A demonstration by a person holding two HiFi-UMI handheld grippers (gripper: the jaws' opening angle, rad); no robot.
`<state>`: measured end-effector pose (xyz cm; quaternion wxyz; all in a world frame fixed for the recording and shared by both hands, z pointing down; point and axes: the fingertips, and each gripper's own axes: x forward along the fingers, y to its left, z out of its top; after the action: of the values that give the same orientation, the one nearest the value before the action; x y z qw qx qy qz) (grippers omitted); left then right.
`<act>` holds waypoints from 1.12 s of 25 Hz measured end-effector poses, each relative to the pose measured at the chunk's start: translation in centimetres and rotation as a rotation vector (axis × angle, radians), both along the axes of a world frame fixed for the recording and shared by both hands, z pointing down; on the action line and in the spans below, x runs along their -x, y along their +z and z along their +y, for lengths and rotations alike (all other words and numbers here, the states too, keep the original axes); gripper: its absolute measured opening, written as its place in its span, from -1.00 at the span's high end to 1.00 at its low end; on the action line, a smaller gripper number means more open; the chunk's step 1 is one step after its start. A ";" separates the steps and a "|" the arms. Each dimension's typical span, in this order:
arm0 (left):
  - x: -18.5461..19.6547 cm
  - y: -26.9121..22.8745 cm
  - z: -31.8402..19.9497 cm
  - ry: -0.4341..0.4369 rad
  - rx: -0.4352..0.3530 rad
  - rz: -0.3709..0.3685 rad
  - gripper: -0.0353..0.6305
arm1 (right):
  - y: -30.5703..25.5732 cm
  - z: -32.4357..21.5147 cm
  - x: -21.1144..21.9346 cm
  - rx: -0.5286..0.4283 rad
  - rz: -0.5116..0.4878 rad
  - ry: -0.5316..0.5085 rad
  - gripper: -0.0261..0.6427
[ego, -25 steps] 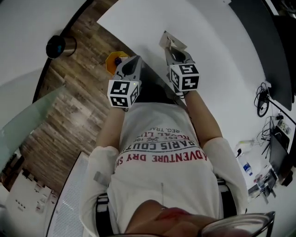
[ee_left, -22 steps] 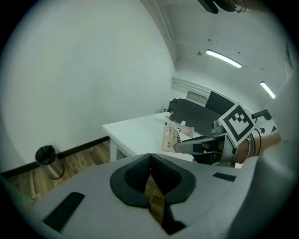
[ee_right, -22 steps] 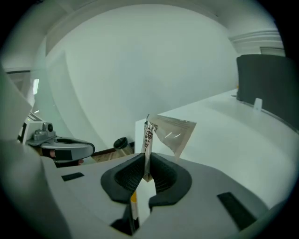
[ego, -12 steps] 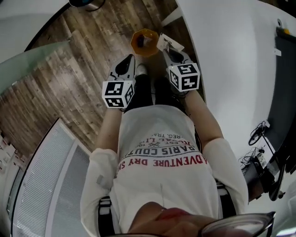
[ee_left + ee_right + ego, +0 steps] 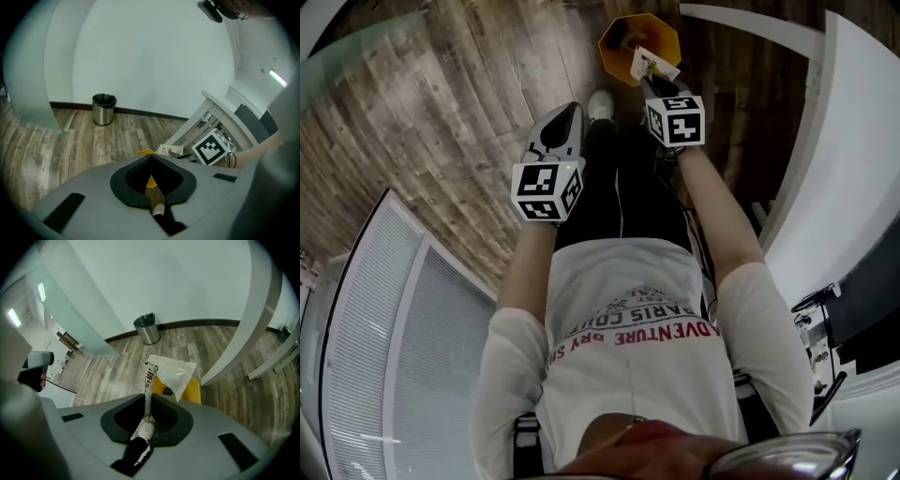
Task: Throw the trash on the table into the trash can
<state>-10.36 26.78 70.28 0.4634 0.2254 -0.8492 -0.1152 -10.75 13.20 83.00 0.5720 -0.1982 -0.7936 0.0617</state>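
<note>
An orange trash can (image 5: 623, 37) stands on the wood floor at the top of the head view. My right gripper (image 5: 655, 86) is shut on the edge of a white printed packet (image 5: 655, 64), which hangs over the can's rim. In the right gripper view the packet (image 5: 174, 372) sticks up from the jaws with the can (image 5: 191, 391) behind it. To the left and short of the can, my left gripper (image 5: 569, 112) is shut on a small yellow-brown scrap (image 5: 153, 192).
The white table (image 5: 853, 141) curves along the right. A steel bin (image 5: 104, 109) stands far off by the wall, next to a frosted glass panel (image 5: 33, 84). A white floor grille (image 5: 403, 356) lies at the left. The person's legs and shoe (image 5: 600, 103) are between the grippers.
The view has swung from the white table to the floor. Both grippers have dropped away from the table towards the orange can, and the packet now hangs over its rim.
</note>
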 end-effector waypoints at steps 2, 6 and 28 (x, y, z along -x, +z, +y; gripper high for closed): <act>-0.6 3.4 1.1 -0.039 -0.007 0.020 0.82 | 4.9 0.2 0.1 -0.034 0.029 -0.024 0.74; -2.2 9.5 3.2 -0.106 -0.004 0.073 0.82 | 13.5 0.1 -0.9 -0.103 0.112 -0.038 0.71; 0.9 -0.3 -0.1 -0.093 -0.024 -0.031 0.82 | -1.0 -0.3 2.8 -0.047 -0.085 0.073 0.76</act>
<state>-11.28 26.68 69.98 0.4418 0.1930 -0.8643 -0.1432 -13.56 12.91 81.99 0.5395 -0.1580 -0.8252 0.0552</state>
